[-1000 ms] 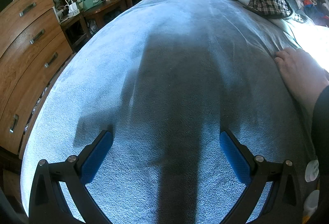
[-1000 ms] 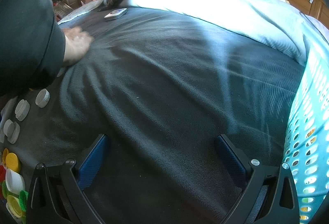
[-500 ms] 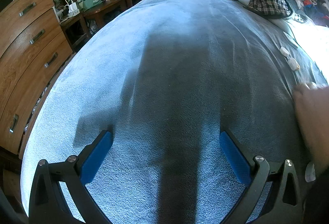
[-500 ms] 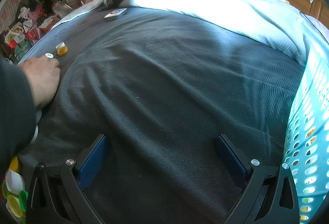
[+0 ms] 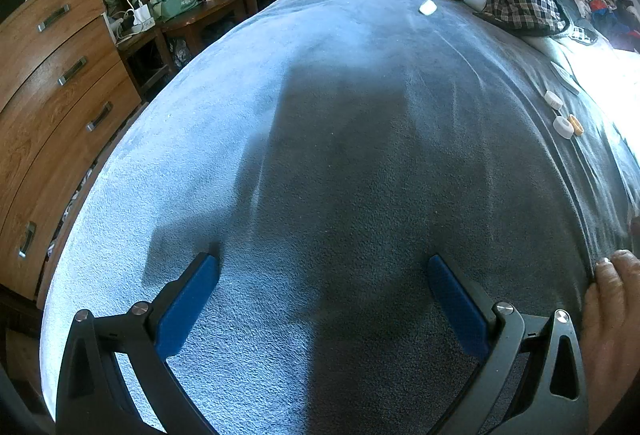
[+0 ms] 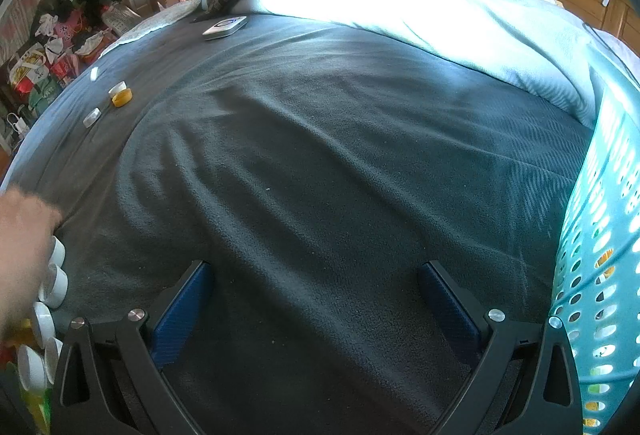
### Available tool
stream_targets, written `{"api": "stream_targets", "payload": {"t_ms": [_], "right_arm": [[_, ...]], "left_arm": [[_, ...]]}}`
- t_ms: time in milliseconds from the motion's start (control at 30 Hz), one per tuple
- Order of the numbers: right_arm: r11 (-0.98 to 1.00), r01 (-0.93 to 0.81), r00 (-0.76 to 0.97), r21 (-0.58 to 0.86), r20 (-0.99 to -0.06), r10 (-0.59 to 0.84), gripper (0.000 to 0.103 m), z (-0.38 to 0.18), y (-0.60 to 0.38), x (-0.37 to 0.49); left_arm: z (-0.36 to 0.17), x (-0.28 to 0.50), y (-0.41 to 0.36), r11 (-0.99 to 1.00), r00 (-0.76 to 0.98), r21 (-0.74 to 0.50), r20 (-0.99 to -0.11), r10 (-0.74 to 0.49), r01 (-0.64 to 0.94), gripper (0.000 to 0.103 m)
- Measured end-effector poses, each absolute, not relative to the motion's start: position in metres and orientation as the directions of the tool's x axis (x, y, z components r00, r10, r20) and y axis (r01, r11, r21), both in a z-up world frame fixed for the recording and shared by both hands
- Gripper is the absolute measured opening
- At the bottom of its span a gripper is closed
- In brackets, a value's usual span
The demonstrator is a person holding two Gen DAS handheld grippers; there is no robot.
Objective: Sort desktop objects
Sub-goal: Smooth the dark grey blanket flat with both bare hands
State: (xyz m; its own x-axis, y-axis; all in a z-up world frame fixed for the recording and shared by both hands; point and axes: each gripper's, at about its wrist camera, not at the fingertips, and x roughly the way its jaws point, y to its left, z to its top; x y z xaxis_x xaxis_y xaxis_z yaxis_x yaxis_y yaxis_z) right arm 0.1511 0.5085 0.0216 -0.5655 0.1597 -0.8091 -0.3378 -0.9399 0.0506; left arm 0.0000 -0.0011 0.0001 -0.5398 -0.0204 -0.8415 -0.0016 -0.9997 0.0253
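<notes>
Holding both my left tool (image 5: 323,291) and right tool (image 6: 311,293) wide open and empty, I see scattered bottle caps (image 6: 54,287) lying flat on the bed (image 6: 320,155).

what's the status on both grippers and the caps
Left gripper open, empty, over the blanket. Right gripper open, empty. Bottle caps piled at left, a few scattered farther out. Bare hand at the pile.

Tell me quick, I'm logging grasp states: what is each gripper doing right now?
Left gripper: open, holding nothing, over the blanket.
Right gripper: open, holding nothing.
</notes>
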Motion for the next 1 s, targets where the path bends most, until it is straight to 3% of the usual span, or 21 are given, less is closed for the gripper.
{"api": "stream_targets", "payload": {"t_ms": [1000], "right_arm": [[-0.94,-0.338,-0.566,0.052,-0.809,0.159,0.103,0.0219,0.5089,0.1512]], "left_arm": [[-0.0003,-0.0003,0.0032,-1.0,-0.542,0.026,-0.84,-0.022,-0.001,0.102]]}}
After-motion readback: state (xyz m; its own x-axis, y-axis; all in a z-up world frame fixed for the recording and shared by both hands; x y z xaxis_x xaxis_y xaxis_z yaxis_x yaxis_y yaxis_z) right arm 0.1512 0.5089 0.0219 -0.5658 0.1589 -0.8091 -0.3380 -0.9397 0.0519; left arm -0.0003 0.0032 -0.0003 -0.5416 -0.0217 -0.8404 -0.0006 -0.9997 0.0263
